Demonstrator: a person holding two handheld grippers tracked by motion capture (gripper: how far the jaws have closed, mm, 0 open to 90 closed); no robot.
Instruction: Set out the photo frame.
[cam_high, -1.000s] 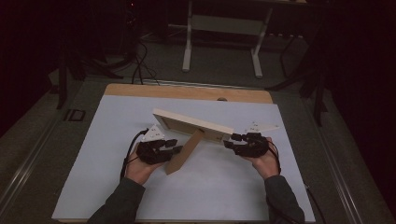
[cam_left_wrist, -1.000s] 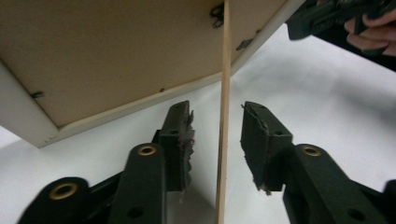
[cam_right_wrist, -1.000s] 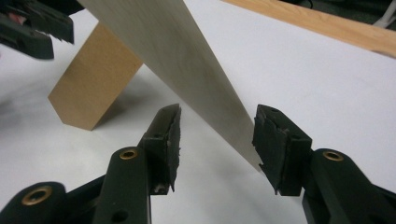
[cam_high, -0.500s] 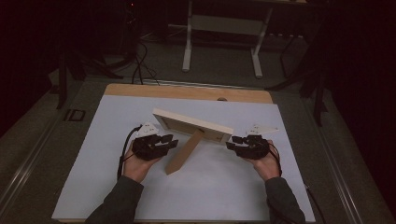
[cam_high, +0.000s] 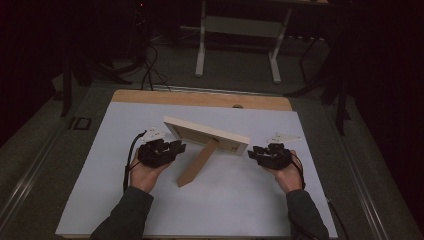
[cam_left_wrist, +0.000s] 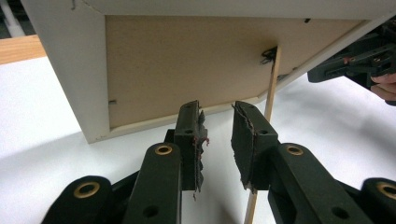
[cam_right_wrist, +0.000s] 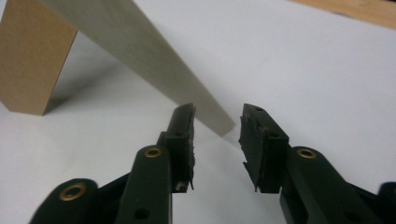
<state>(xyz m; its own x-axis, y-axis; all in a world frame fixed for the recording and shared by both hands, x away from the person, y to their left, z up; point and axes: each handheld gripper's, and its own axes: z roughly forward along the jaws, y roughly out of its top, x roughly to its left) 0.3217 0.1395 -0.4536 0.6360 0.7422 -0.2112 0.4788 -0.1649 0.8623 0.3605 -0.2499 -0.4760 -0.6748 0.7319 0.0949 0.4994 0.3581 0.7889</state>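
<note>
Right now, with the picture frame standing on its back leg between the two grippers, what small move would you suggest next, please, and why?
Probably ease both hands away. The picture frame stands propped on its back leg. The left gripper and right gripper have just been closing, with nothing between their jaws, so neither holds it.

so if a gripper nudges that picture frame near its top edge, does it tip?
Probably. The picture frame stands leaning on one narrow easel leg, so a push could fold or topple it. It looks stiff and fairly light. On the smooth white table it may slide instead.
</note>
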